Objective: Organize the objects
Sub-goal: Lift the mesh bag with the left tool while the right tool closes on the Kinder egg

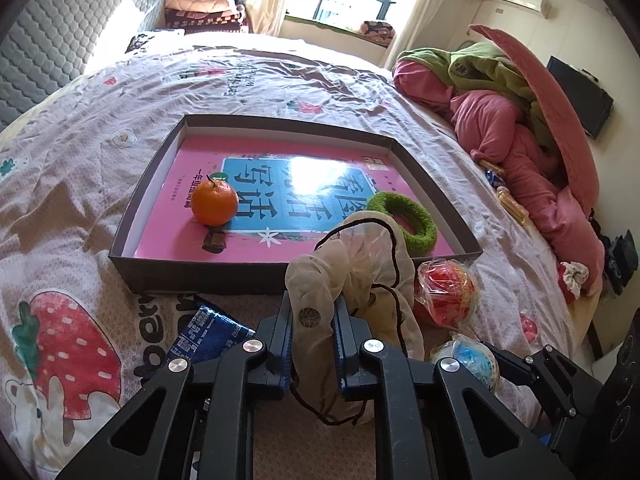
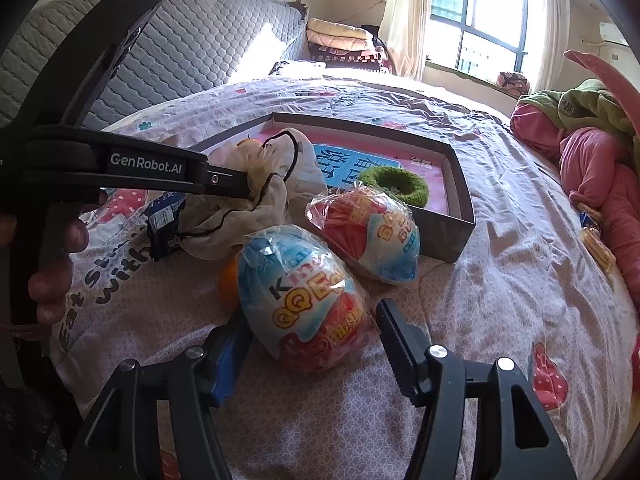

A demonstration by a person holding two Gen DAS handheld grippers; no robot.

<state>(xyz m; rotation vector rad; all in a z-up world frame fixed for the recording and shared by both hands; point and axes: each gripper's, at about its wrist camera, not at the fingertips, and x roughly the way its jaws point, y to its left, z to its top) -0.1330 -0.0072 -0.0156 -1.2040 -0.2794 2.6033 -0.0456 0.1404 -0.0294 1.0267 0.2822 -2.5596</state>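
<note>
The left gripper (image 1: 314, 316) is clamped on a cream mesh drawstring pouch (image 1: 360, 264), whose bunched cloth hides its contents and part of the tray behind it. Just left of those jaws a blue foil packet (image 1: 212, 332) lies half covered.

The right gripper (image 2: 316, 344) straddles a wrapped toy egg (image 2: 304, 300), long axis running away from the claw, blue end far. The near finger is mostly hidden; I cannot tell whether the pads press. A second egg (image 2: 368, 232) lies beyond.

Farther off, the shallow cardboard tray (image 1: 192, 272) holds a tangerine (image 1: 215, 202) and a green fuzzy ring (image 1: 404, 220).
</note>
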